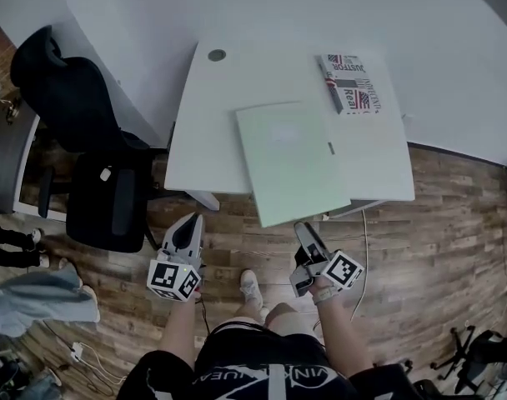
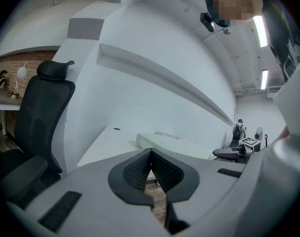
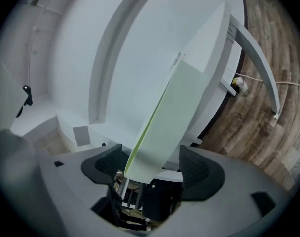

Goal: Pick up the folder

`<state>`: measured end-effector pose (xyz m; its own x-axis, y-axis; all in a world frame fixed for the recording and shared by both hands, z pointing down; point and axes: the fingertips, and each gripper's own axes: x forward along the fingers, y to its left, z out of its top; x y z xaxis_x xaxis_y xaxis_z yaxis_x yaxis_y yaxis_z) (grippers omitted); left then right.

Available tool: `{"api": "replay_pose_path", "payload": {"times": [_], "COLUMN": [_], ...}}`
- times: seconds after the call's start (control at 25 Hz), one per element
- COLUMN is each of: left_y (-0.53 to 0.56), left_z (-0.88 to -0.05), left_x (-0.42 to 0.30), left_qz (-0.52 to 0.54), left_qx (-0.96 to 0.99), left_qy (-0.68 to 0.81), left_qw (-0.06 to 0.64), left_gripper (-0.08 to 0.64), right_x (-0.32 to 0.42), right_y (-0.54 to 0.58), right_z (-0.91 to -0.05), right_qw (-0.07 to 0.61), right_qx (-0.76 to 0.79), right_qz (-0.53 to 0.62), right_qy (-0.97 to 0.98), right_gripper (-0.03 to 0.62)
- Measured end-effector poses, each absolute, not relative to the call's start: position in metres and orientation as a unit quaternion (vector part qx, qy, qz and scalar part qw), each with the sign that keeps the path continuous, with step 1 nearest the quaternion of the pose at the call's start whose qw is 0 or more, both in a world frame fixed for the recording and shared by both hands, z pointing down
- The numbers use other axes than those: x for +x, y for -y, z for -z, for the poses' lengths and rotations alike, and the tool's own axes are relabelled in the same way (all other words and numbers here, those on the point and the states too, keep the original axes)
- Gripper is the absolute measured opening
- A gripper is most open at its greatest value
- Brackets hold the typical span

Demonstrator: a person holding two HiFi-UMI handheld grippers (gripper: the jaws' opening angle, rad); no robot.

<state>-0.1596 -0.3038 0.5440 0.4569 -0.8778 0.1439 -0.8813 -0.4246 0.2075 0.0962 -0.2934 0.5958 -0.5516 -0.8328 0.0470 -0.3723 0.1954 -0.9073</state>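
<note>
The folder [image 1: 291, 161], pale green and flat, lies on the white worktop [image 1: 208, 144] with its near end overhanging the front edge toward the person. It is judged to be light and thin, fairly stiff across the cover but likely to sag or flap if it is taken by one corner only. The smooth surface may slip, so a firm pinch on the overhanging edge, well in from the corner, is advised.

In the right gripper view, the folder's near corner [image 3: 162, 132] is seen between the jaws of the right tool [image 3: 152, 166], which stand wide apart and do not press on it. The head view shows only that this tool [image 1: 306, 233] is just before the overhang. The left tool [image 2: 151, 157] is clenched on nothing, as its own view shows, and is held apart from the folder over the wooden floor [image 1: 441, 223].
</note>
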Motion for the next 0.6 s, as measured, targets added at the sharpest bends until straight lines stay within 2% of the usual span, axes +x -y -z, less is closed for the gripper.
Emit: {"api": "replay_pose_path", "payload": {"times": [0.6], "left_y": [0.333], "left_z": [-0.571], "left_x": [-0.14], "left_qz": [-0.008], "left_qx": [0.844], "left_qy": [0.513], "left_qw": [0.155], "left_gripper": [0.014], "right_x": [0.098], "right_y": [0.327], "right_z": [-0.634], "right_qw": [0.282], "right_qx": [-0.416], "right_qz": [0.556], "right_qy": [-0.663], "right_gripper": [0.35]}}
